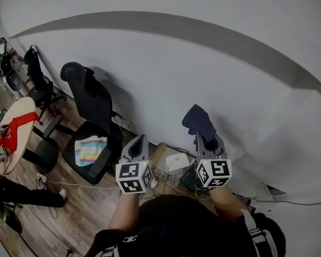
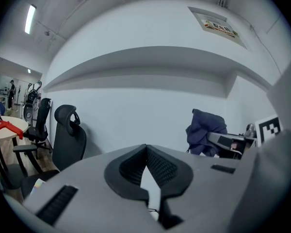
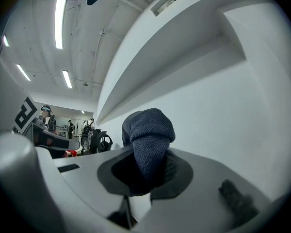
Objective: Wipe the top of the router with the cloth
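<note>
Both grippers are raised and point at the white wall. My right gripper point(image 1: 204, 139) point(image 3: 148, 154) is shut on a dark blue knitted cloth point(image 1: 198, 120) point(image 3: 148, 132) that bunches up above its jaws. In the left gripper view the same cloth point(image 2: 206, 129) hangs from the right gripper point(image 2: 229, 142) to the right. My left gripper point(image 1: 139, 140) point(image 2: 146, 148) is shut with nothing between its fingers. The router point(image 1: 176, 161), a flat white box, lies low by the wall among cables, between and beyond the two grippers.
A black office chair point(image 1: 91, 116) with a striped towel point(image 1: 91, 149) on its seat stands at the left. Farther left is a round wooden table point(image 1: 18, 123) with a red item. Cables and a power strip point(image 1: 41, 179) lie on the wooden floor.
</note>
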